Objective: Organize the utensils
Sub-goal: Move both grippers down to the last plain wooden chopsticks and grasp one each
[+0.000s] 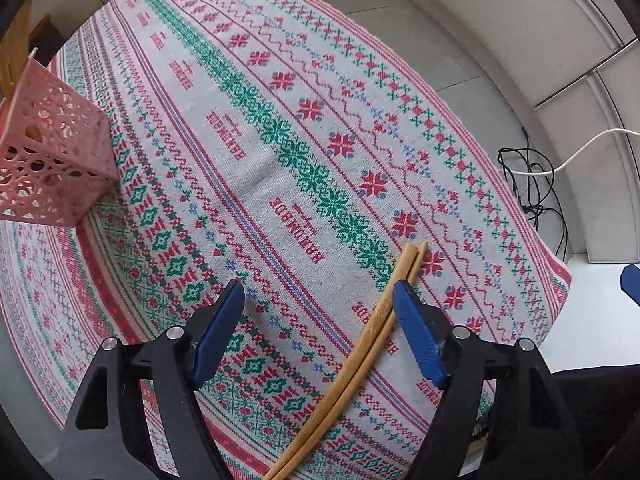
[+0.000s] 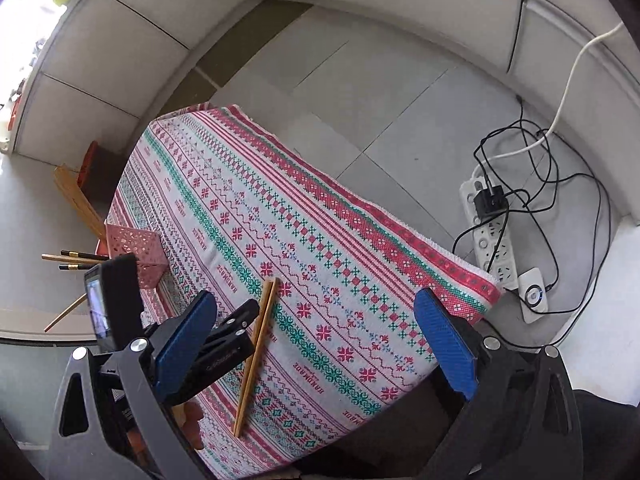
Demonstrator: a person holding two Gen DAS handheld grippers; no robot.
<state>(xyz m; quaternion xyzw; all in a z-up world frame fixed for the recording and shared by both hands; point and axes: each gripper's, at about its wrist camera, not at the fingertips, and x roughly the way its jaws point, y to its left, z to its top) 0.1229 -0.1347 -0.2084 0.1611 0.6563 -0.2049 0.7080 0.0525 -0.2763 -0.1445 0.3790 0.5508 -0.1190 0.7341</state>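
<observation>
A pair of bamboo chopsticks (image 1: 360, 344) lies flat on the patterned tablecloth (image 1: 280, 128). My left gripper (image 1: 320, 304) is open just above them, its right finger (image 1: 416, 332) beside them. A pink perforated utensil holder (image 1: 52, 148) stands at the table's far left. In the right wrist view the chopsticks (image 2: 258, 344) lie left of centre, with the left gripper (image 2: 228, 344) next to them. The holder (image 2: 136, 252) has several chopsticks sticking out. My right gripper (image 2: 316, 344) is open, empty, held high over the table's near edge.
The tablecloth (image 2: 320, 240) covers a small table. On the floor to the right lie a white power strip (image 2: 492, 240), tangled black cables (image 2: 560, 184) and a white device (image 2: 534, 294). Wooden strips (image 2: 76, 196) lean by the wall at left.
</observation>
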